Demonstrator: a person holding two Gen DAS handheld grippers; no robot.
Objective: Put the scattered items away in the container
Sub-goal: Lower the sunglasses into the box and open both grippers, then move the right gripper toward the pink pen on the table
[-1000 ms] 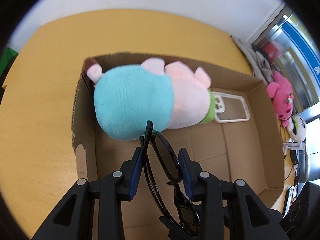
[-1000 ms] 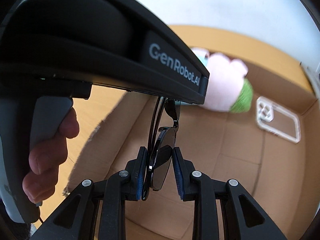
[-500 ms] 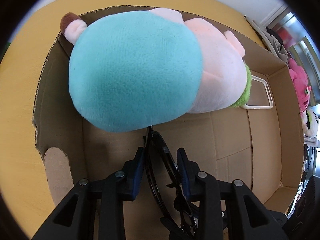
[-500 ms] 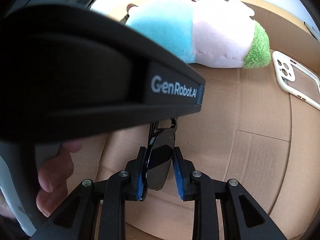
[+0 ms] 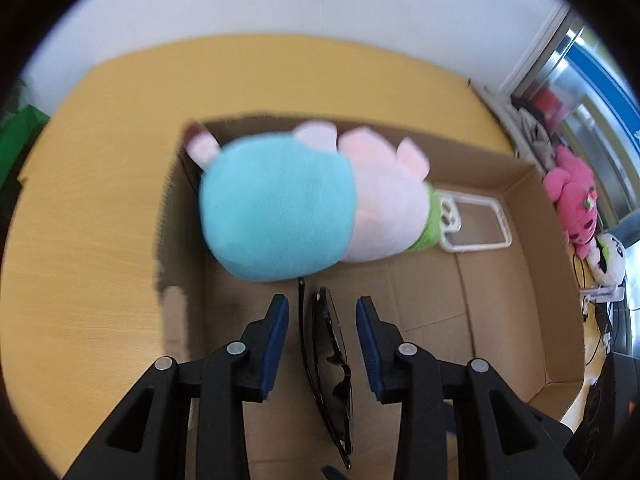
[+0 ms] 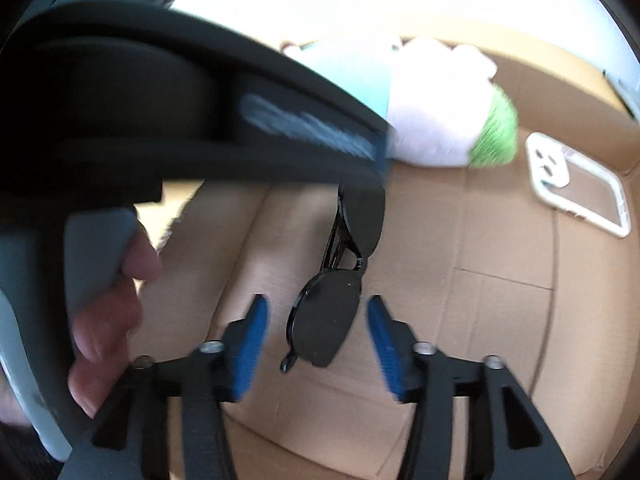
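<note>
Both grippers, left gripper (image 5: 322, 312) and right gripper (image 6: 316, 312), are spread; the sunglasses (image 6: 332, 304) lie released inside the cardboard box (image 5: 520, 208); tongs are best lifted straight up, temples left unsnagged.

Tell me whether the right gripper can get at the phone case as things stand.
Probably yes: the right gripper is open, and the phone case lies uncovered on the box floor, beside the plush toy.
</note>
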